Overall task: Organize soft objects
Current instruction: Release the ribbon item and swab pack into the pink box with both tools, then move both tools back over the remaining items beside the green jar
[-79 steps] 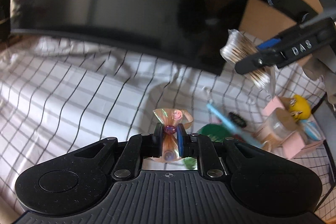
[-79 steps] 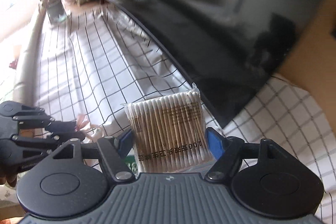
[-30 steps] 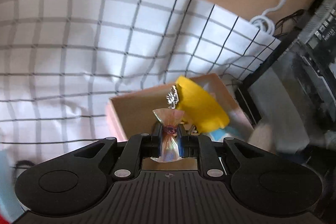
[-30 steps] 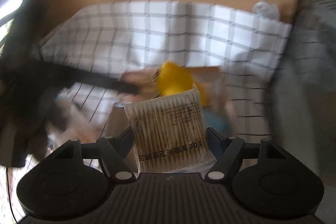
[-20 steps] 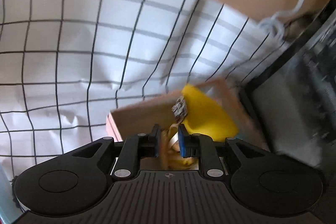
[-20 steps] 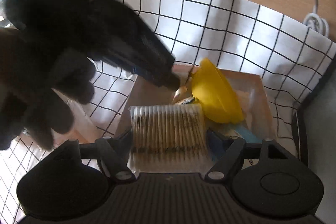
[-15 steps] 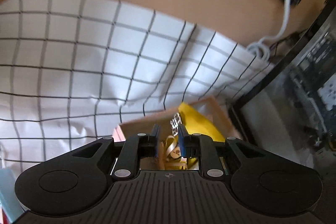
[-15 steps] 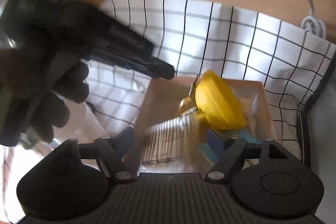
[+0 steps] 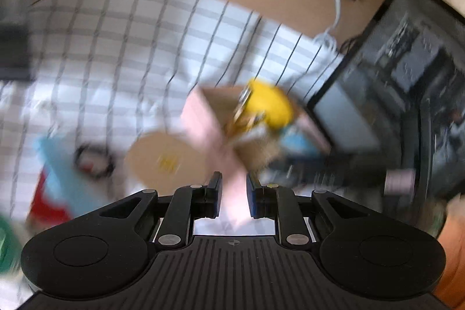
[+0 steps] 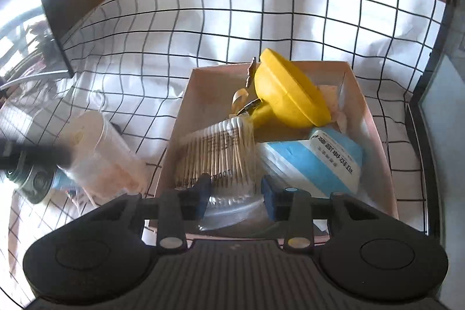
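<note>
A pink cardboard box [image 10: 375,118] sat on a black-gridded white tablecloth [image 10: 203,5], holding a yellow plastic toy [image 10: 287,92], a blue-and-white packet [image 10: 319,161] and a pack of cotton swabs [image 10: 218,153]. The swabs leaned against the box's left wall, just ahead of the right gripper [image 10: 234,195], whose jaws had just been closing and stood apart with nothing pressed between them. A clear plastic cup [image 10: 98,147] lay tilted just left of the box. In the blurred left wrist view, the left gripper [image 9: 234,195] hovered with a narrow gap between its empty jaws, the box [image 9: 203,121] and a round brown lid [image 9: 165,159] beyond them.
</note>
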Demonstrator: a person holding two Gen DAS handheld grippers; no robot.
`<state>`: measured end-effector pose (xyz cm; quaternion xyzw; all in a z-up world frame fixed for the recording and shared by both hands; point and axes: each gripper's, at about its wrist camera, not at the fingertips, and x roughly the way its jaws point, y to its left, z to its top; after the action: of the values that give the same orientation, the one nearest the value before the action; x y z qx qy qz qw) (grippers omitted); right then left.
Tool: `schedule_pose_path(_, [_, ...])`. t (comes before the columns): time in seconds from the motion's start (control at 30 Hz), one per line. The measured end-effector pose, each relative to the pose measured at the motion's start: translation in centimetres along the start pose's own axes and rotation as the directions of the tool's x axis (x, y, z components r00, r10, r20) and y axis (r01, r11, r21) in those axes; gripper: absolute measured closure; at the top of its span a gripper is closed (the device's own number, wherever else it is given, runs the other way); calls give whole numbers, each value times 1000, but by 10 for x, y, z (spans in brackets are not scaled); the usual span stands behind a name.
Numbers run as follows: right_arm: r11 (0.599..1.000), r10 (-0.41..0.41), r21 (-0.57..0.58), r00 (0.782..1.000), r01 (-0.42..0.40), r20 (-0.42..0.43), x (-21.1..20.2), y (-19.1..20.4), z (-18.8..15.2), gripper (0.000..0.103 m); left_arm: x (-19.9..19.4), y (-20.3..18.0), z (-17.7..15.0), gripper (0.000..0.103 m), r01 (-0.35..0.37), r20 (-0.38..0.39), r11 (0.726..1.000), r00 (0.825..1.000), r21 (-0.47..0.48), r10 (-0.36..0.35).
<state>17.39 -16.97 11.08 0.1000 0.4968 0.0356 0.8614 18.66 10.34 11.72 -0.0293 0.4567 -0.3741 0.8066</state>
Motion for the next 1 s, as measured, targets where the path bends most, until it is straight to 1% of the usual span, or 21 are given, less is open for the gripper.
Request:
schedule_pose_path(0.07, [1000,-17,9,1000,18,-20,-4,3,6,64,-18,11,-20,83,-36,-15,999,999,-3,36])
schedule_pose_path(0.13, [1000,-19,21,1000,19,-2,-15,8,13,62,-37,24,-36,83,-66,-10,998,998,-15,66])
schedule_pose_path(0.2, [1000,-10,23,999,9,43,-32,19,25,55,-55,39,-47,83,-95,4,995,995,-37,95])
schedule_pose_path(0.27, [1000,3,12,995,-5,103,-52,37,39,41,-75,58,-56,83,-143,26,987,989,-71,145])
schedule_pose_path(0.33, [999,32,-8,989,-31,147,-67,58,52,35,-92,75,-61,83,-195,44,975,979,-106,201])
schedule_pose_path(0.43, [996,84,-58,981,-75,172,-82,98,70,34,-116,99,-64,83,-242,77,957,964,-162,256])
schedule_pose_path(0.5, [990,123,-87,979,-110,161,-84,129,79,34,-127,112,-64,83,-255,87,946,957,-200,276])
schedule_pose_path(0.57, [982,166,-109,978,-152,130,-81,157,86,34,-137,123,-65,83,-260,99,936,952,-236,289])
schedule_pose_path(0.7, [962,229,-165,972,-217,57,-71,204,96,33,-149,134,-73,83,-240,126,936,952,-257,279])
schedule_pose_path(0.8, [953,224,-203,974,-223,-20,-57,229,102,33,-157,138,-74,83,-229,146,940,951,-254,272])
schedule_pose_path(0.87, [951,214,-217,975,-220,-54,-52,236,108,33,-161,141,-63,83,-222,145,943,954,-248,263])
schedule_pose_path(0.93, [947,190,-249,980,-201,-66,-51,243,117,33,-164,148,-43,83,-178,112,947,970,-267,214])
schedule_pose_path(0.97, [944,176,-272,983,-186,-61,-53,246,123,33,-165,153,-27,83,-130,85,948,983,-292,161])
schedule_pose_path(1.0, [942,165,-286,985,-173,-51,-58,249,129,33,-165,157,-14,83,-98,72,949,990,-301,125])
